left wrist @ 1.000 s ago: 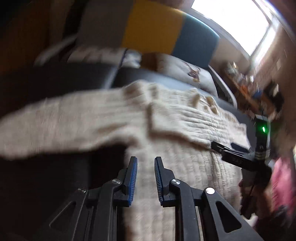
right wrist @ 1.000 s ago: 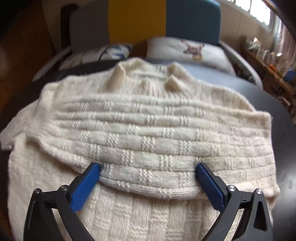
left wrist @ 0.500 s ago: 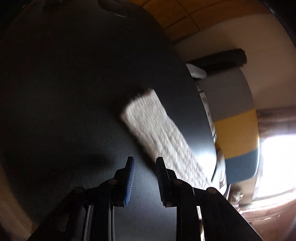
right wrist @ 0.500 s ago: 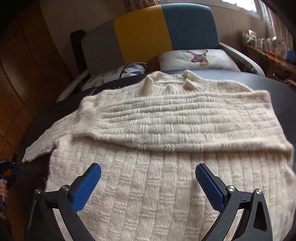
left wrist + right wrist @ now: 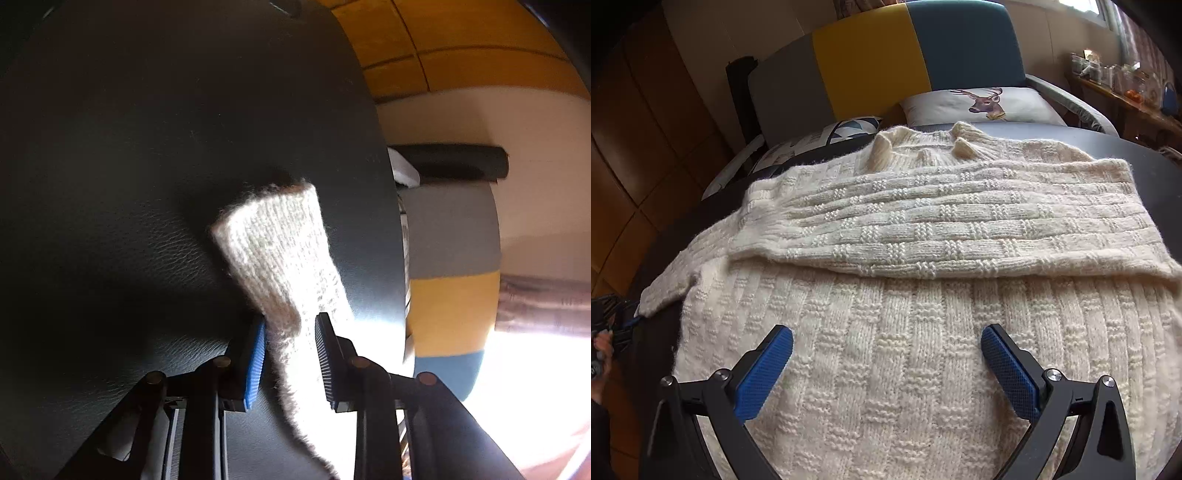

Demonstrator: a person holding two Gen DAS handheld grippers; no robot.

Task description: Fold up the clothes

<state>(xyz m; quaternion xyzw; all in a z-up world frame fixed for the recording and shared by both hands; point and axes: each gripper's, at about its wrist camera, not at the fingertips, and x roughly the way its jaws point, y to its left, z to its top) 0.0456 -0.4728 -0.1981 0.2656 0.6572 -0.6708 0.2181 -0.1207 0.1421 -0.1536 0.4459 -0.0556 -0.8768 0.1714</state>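
A cream knitted sweater (image 5: 923, 332) lies spread on a round black table (image 5: 1156, 162), with one sleeve folded across its chest. My right gripper (image 5: 886, 350) is open and empty, held just above the sweater's lower body. The other sleeve (image 5: 277, 258) stretches out to the left over the black tabletop (image 5: 129, 184). My left gripper (image 5: 290, 354) is partly open with its jaws on either side of that sleeve, near the cuff. It also shows at the far left edge of the right wrist view (image 5: 613, 325), at the sleeve end.
A grey, yellow and blue sofa (image 5: 871, 62) stands behind the table, with a deer-print cushion (image 5: 982, 105) and a patterned cushion (image 5: 827, 136). A cluttered shelf (image 5: 1123, 81) is at the back right. Wooden wall panels (image 5: 635, 166) are on the left.
My left gripper swung away from the sweater body to the outstretched sleeve and now straddles it. My right gripper drew back from the folded sleeve towards the hem, staying open.
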